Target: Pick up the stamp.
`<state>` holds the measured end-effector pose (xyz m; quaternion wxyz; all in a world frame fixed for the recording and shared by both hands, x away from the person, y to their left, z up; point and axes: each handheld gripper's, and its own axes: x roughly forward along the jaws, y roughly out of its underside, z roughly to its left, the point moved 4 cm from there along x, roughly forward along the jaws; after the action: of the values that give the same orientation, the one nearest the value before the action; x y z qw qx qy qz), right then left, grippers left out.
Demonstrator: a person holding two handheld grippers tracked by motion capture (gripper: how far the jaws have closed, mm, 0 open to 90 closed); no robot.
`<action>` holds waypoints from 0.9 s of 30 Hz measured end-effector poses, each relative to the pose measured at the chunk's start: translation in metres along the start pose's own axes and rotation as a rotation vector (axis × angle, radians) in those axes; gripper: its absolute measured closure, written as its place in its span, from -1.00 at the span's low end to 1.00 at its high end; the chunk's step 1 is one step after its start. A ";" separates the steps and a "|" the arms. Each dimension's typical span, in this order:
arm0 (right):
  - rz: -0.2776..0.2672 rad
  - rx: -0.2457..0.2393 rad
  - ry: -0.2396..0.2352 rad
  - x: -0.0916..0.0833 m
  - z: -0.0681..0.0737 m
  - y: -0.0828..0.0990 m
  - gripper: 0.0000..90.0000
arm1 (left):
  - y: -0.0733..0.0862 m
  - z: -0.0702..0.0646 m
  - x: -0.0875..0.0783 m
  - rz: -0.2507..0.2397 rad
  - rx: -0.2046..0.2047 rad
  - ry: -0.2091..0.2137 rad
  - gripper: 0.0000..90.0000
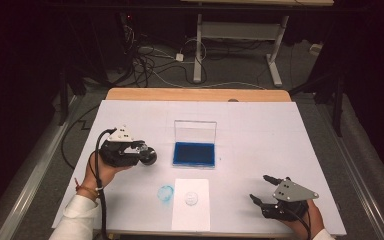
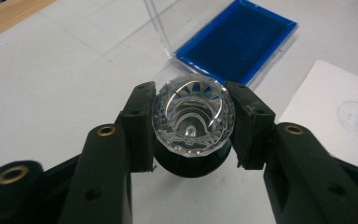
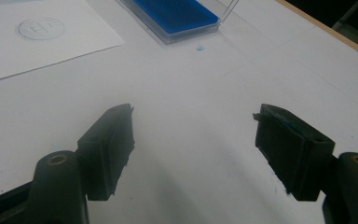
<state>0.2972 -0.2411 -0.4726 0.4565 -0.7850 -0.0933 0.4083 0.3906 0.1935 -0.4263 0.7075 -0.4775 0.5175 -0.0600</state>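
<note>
Left gripper (image 2: 193, 135) clamps a clear-topped stamp (image 2: 193, 114), right gripper (image 3: 193, 149) gapes, beside an open case (image 1: 194, 145) holding a blue pad (image 1: 194, 154).

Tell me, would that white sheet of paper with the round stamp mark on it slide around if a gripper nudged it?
Probably. The paper lies flat and loose on the smooth white table, with nothing visibly holding it, so it looks light and apt to slide. Being thin, it would likely bend or buckle rather than move stiffly.

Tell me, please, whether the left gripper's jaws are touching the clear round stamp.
Touching. The left gripper view shows both black jaws pressed against the sides of the stamp, with no gap; the left gripper holds it.
</note>
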 end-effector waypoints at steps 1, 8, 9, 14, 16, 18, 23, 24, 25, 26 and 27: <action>0.000 -0.002 -0.001 0.000 0.001 0.000 -0.38 | 0.000 -0.001 -0.001 -0.001 0.004 0.006 0.21; -0.006 -0.008 0.001 -0.001 0.001 -0.001 -0.38 | 0.000 -0.013 -0.002 -0.024 0.026 -0.007 0.21; -0.008 -0.011 0.002 -0.001 0.001 -0.001 -0.38 | -0.001 -0.015 -0.002 -0.026 0.033 -0.011 0.21; -0.022 -0.009 0.005 -0.003 0.000 -0.002 -0.39 | -0.006 -0.026 -0.003 -0.042 0.065 -0.005 0.21; -0.025 -0.012 0.006 -0.003 0.000 -0.003 -0.39 | -0.007 -0.028 -0.004 -0.045 0.075 -0.004 0.21; -0.023 -0.018 0.007 -0.003 0.000 -0.003 -0.39 | -0.007 -0.031 -0.006 -0.055 0.079 0.000 0.21; -0.027 -0.019 0.008 -0.003 0.001 -0.004 -0.39 | -0.011 -0.039 -0.008 -0.070 0.100 0.014 0.21; -0.029 -0.021 0.006 -0.004 0.001 -0.004 -0.39 | -0.012 -0.041 -0.009 -0.073 0.104 0.017 0.21; -0.031 -0.021 0.005 -0.004 0.001 -0.004 -0.40 | -0.013 -0.043 -0.009 -0.076 0.108 0.022 0.21; -0.031 -0.021 0.005 -0.004 0.001 -0.004 -0.40 | -0.014 -0.045 -0.009 -0.072 0.116 0.027 0.21; -0.033 -0.020 0.005 -0.004 0.001 -0.004 -0.40 | -0.015 -0.046 -0.009 -0.074 0.125 0.026 0.21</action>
<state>0.2949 -0.2400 -0.4678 0.4555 -0.7889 -0.1091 0.3979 0.3559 0.1625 -0.4097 0.7264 -0.4506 0.5038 -0.1244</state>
